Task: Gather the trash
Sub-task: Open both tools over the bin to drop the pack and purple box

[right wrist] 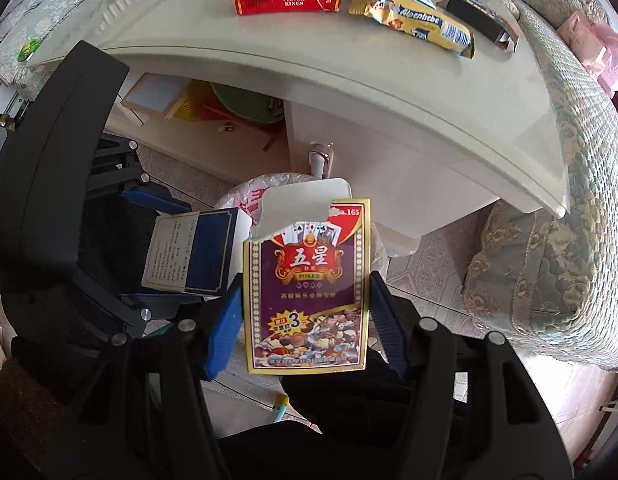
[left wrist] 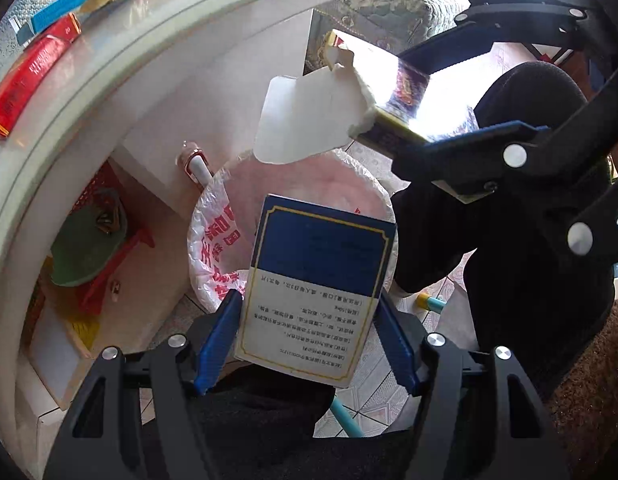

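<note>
Right hand-held gripper (right wrist: 307, 312) pinches a "POKER" card box (right wrist: 307, 292); left hand-held gripper (left wrist: 309, 336) pinches a blue-and-white box (left wrist: 315, 300), print illegible.

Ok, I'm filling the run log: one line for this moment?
left gripper: holds blue box | right gripper: holds card box | both above bin

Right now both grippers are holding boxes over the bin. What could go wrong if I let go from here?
1. The blue-and-white box in the left gripper sits over the near rim of the lined bin, so it might clip the rim and land on the floor.
2. The poker card box in the right gripper has its torn flap open; anything inside could spill.
3. The two boxes are close together and may collide if dropped at once.
</note>
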`<move>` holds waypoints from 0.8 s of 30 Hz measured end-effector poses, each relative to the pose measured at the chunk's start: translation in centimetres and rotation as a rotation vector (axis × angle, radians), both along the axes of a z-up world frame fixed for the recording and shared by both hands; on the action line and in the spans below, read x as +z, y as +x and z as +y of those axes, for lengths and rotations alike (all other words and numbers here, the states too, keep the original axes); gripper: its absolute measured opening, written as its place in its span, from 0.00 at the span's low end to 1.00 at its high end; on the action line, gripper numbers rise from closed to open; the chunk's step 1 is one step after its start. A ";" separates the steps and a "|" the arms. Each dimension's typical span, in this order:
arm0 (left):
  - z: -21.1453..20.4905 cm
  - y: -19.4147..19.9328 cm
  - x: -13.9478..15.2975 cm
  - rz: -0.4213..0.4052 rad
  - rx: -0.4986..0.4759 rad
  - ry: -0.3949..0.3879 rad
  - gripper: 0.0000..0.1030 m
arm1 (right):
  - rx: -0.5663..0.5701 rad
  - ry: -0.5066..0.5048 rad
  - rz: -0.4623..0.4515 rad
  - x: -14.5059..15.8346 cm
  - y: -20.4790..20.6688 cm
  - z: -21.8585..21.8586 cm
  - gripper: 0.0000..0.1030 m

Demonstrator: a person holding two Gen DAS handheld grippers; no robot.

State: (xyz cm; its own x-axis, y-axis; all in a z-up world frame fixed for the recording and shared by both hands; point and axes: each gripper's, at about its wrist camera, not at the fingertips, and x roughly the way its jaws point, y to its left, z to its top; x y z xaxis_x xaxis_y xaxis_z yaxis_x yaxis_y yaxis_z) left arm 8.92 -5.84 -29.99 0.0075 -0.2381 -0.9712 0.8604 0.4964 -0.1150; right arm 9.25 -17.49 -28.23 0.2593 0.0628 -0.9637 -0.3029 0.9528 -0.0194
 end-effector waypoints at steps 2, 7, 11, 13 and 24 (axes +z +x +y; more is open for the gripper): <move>-0.2 0.5 -1.2 0.018 0.011 0.005 0.63 | -0.013 -0.005 0.012 -1.2 0.4 -0.4 0.58; -0.2 1.7 -4.5 0.056 0.044 0.026 0.63 | -0.038 0.003 0.048 -3.9 1.6 -0.9 0.58; -0.5 2.1 -6.8 0.087 0.056 0.041 0.63 | -0.050 0.001 0.074 -6.1 2.2 -0.9 0.58; -0.6 2.4 -7.8 0.106 0.065 0.045 0.63 | -0.061 -0.001 0.088 -6.9 2.5 -1.0 0.58; -0.8 4.4 -12.3 0.171 0.141 0.073 0.63 | -0.117 0.009 0.177 -12.1 4.6 -1.6 0.58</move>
State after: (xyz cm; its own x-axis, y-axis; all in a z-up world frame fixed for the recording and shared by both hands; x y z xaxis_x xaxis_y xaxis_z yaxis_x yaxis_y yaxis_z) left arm 13.30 -6.60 -42.30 -0.1302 -0.1757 -0.9758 0.7530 0.6228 -0.2126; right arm 13.90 -19.04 -40.29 0.0922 0.0515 -0.9944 -0.1880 0.9816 0.0334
